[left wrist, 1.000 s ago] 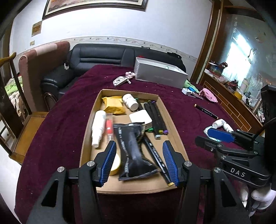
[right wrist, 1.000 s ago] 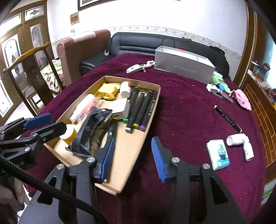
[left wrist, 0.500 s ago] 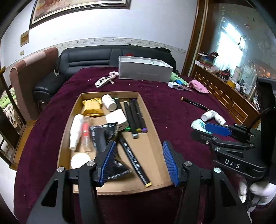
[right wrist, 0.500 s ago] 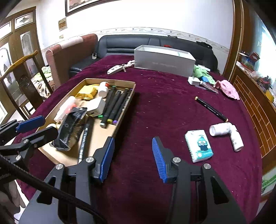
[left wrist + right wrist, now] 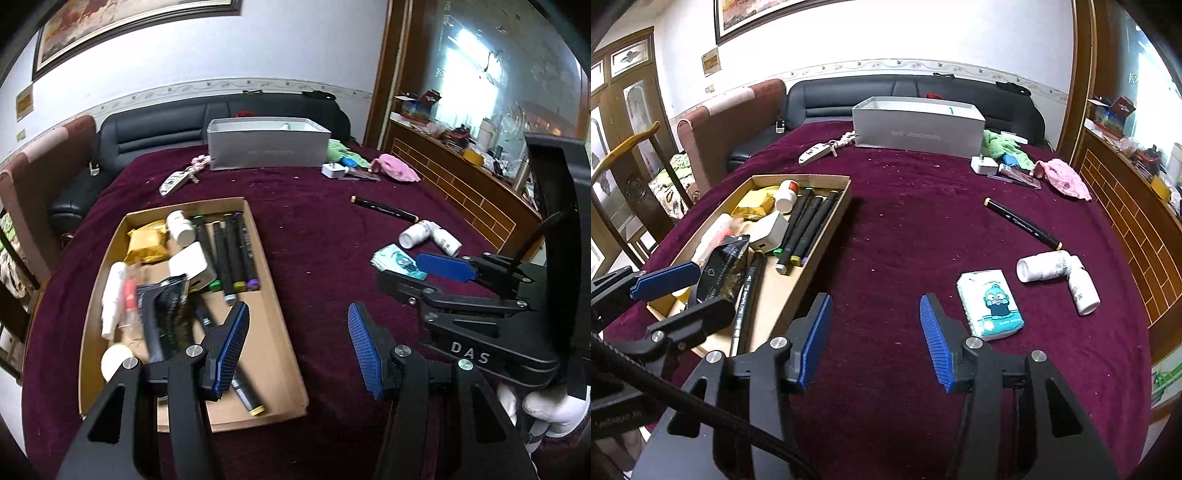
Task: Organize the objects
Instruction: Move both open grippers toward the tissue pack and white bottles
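Right now we are between pickups, both grippers hovering over a table covered in maroon cloth [image 5: 897, 229]. Our left gripper [image 5: 295, 350] hangs empty, fingers apart, above the near right edge of a shallow cardboard tray [image 5: 284, 354] that already holds markers, a yellow packet, a white pill bottle, a white charger and a black pouch. Our right gripper [image 5: 875, 339] is also empty, its jaws opening over bare cloth with nothing between them. In the right wrist view the loose things yet to be sorted lie at about two to three o'clock from that gripper: a tissue pack [image 5: 991, 304] printed with a cartoon face is nearest, just beside the right finger; two white bottles [image 5: 1056, 275] lie touching each other a little farther out; and a black marker [image 5: 1021, 223] lies beyond them toward one o'clock. The tray sits at ten o'clock. We judge the step in hand to be the reach for the next loose item, probably the tissue pack. That move calls for swinging the right gripper rightward, lowering it so the fingers straddle the pack across its narrower sides, then closing gently, since a soft pack may squash or slip.
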